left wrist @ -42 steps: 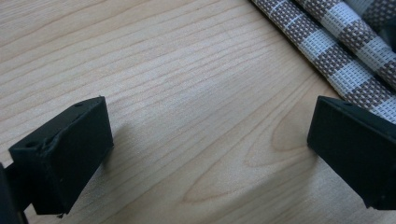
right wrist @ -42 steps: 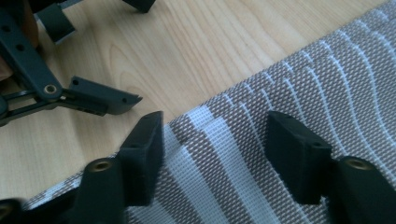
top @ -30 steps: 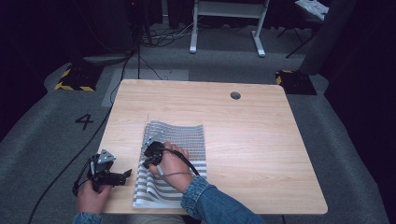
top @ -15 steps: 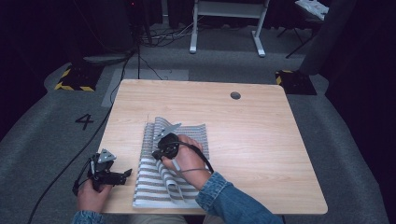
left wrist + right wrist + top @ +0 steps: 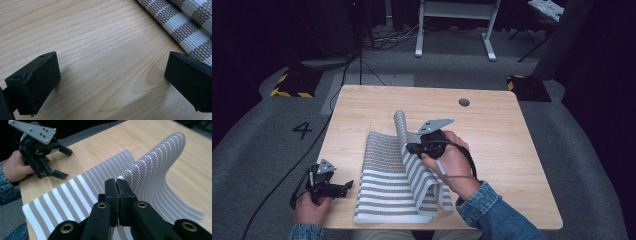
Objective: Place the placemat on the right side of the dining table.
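A woven placemat with brown and white stripes [image 5: 382,185] lies on the near middle of the wooden table [image 5: 512,130]. My right gripper [image 5: 408,148] hangs above its middle, shut on one edge, and a flap [image 5: 401,125] curls upward from it. In the right gripper view the two jaws [image 5: 116,182] press together on the mat's edge [image 5: 150,170], which rises to the upper right. My left gripper [image 5: 348,186] rests at the table's front left, open, just left of the mat. Bare wood lies between its jaws [image 5: 112,75], with the mat's corner [image 5: 190,22] beyond.
A round cable hole [image 5: 464,102] sits near the table's far edge. The table's right half is bare wood. Black cables [image 5: 287,175] trail over the grey floor at left, past a painted 4 [image 5: 303,130]. White frame legs [image 5: 452,30] stand behind the table.
My right gripper has risen and moved right with the mat's edge in it, peeling that part up into a standing flap. The left gripper has stayed in place.
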A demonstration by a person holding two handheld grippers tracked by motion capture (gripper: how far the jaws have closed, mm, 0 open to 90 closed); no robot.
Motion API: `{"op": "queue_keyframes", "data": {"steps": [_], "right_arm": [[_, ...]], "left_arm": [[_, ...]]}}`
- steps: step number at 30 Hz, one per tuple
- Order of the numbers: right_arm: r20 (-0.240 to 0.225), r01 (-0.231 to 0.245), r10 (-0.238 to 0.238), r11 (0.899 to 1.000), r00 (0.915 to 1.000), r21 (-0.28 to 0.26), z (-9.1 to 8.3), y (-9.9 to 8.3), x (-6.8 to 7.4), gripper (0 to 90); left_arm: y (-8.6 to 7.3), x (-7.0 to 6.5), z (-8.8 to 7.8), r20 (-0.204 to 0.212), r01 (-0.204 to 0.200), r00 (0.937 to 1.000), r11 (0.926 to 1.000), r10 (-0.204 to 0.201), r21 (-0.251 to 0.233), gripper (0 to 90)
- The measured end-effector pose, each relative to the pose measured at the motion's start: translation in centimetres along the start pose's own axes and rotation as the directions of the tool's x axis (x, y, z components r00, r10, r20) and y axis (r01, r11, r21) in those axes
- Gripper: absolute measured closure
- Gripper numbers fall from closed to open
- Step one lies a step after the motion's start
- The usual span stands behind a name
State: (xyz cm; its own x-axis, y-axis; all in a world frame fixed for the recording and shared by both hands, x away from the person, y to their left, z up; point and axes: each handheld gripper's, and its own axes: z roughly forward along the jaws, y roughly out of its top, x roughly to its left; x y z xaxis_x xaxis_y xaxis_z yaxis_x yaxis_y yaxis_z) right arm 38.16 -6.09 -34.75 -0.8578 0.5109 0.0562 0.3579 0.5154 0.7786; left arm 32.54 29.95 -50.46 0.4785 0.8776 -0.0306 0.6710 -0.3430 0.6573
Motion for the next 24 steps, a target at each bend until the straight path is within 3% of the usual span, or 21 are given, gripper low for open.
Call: {"op": "queue_keyframes", "data": {"steps": [4,9,12,17,21,24], "right_arm": [[0.036,0.007,-0.006,1.000,0.9993,-0.016,-1.9,0.1,-1.1,88.9],[0.100,-0.012,0.018,0.998,0.9948,-0.060,-5.2,0.1,-3.3,89.0],[0.124,-0.019,0.027,0.998,0.9919,-0.067,-6.1,0.1,-4.1,89.0],[0.201,-0.030,0.043,0.997,0.9787,-0.067,-8.5,-0.5,-6.7,89.1],[0.233,-0.030,0.046,0.997,0.9714,-0.070,-9.7,-0.5,-8.0,89.1],[0.278,-0.024,0.042,0.997,0.9597,-0.069,-11.2,-0.5,-9.6,89.1]], "left_arm": [[0.0,0.0,0.0,0.004,0.001,1.0000,1.0000,-0.001,0.002,0.3],[0.2,0.1,0.2,-0.001,0.006,1.0000,1.0000,-0.006,0.000,0.3],[0.3,0.1,0.3,-0.008,0.014,0.9999,0.9999,-0.014,-0.005,0.3],[0.2,0.0,0.2,-0.003,0.009,1.0000,1.0000,-0.009,-0.002,0.3],[0.1,0.0,0.1,-0.003,0.006,1.0000,1.0000,-0.006,0.002,0.3],[0.0,-0.1,0.0,-0.005,0.006,1.0000,1.0000,-0.006,0.003,0.3]]}}
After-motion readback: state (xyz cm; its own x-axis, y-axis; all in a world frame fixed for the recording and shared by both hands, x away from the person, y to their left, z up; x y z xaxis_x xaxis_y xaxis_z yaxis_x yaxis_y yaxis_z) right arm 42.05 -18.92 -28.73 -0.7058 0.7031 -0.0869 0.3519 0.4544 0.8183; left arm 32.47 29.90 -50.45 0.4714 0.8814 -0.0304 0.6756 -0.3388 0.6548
